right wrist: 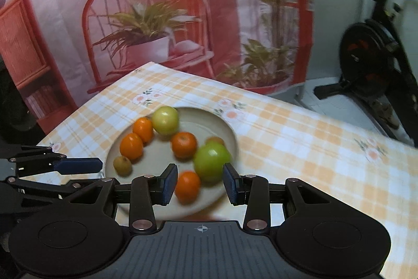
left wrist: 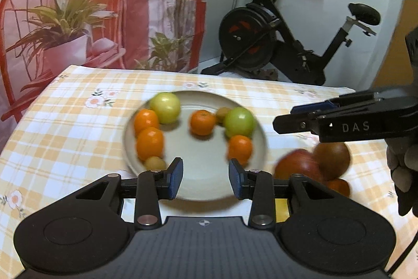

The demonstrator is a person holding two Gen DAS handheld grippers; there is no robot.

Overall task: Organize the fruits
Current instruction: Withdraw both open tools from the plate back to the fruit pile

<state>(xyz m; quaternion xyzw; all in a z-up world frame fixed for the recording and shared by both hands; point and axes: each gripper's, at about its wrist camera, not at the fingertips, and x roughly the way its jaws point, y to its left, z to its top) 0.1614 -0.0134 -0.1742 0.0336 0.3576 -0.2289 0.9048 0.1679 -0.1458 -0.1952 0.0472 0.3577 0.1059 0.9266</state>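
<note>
— Are either tongs holding fruit?
— No. The left tongs (left wrist: 205,178) and right tongs (right wrist: 199,183) gape empty above the plate (left wrist: 261,145) of oranges (left wrist: 149,143) and green apples (left wrist: 239,122) on the surface (left wrist: 65,122).

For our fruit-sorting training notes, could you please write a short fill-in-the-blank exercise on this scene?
1. The plate holds two green apples and ____ oranges.
2. The red apple lies on the tablecloth, ____ the plate.
3. Between the fingers of the left gripper there is ____.
4. Behind the table stands a black exercise ____.

Missing words: four; outside; nothing; bike
</note>
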